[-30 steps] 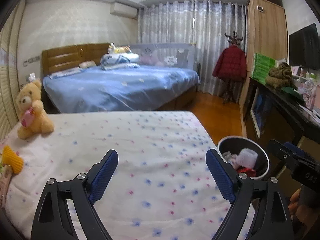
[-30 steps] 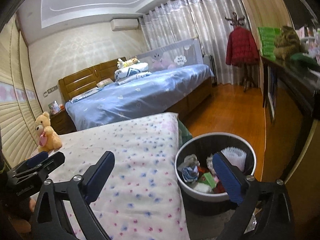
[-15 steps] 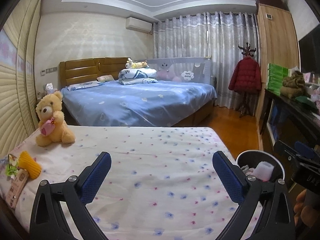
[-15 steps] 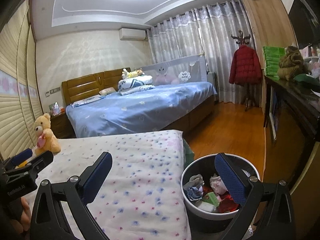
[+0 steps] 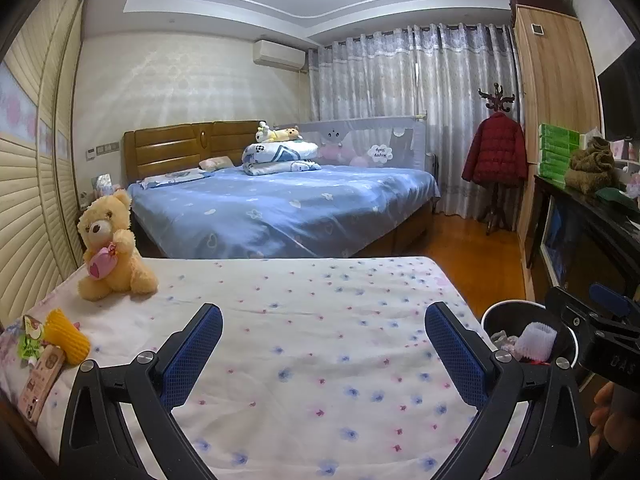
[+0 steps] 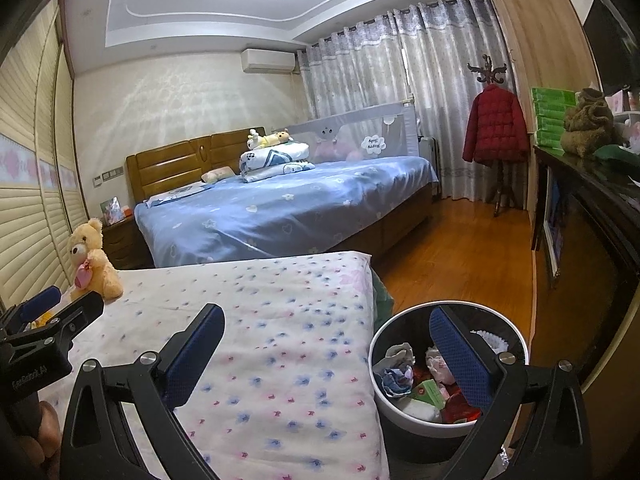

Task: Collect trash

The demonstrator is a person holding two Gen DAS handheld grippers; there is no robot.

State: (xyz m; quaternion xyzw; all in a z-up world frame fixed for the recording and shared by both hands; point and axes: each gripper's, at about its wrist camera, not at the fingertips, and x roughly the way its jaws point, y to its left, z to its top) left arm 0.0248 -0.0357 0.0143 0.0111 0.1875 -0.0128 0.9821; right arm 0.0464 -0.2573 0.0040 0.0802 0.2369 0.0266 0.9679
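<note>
Both tongs are up over the small bed [image 5: 320,340], the one with the white flower-dotted sheet. The left tongs [image 5: 323,350] gape wide, blue pads far apart, nothing between them. Same story on the right tongs [image 6: 327,354]: spread wide and holding nothing, with one blue finger [image 6: 460,360] hanging in front of the trash bin [image 6: 516,334]. That bin stands on the wooden floor [image 6: 460,264] just beside the bed's edge, and it holds crumpled paper [image 6: 396,376], a green wrapper [image 6: 430,392] and something red (too jumbled to name). Over at the bed's far left corner sits a teddy bear [image 5: 110,248], upright, clutching a pink heart. Nearer, by the left edge, lie a yellow foam net [image 5: 66,336] and a pink packet [image 5: 40,384], touching each other.
</note>
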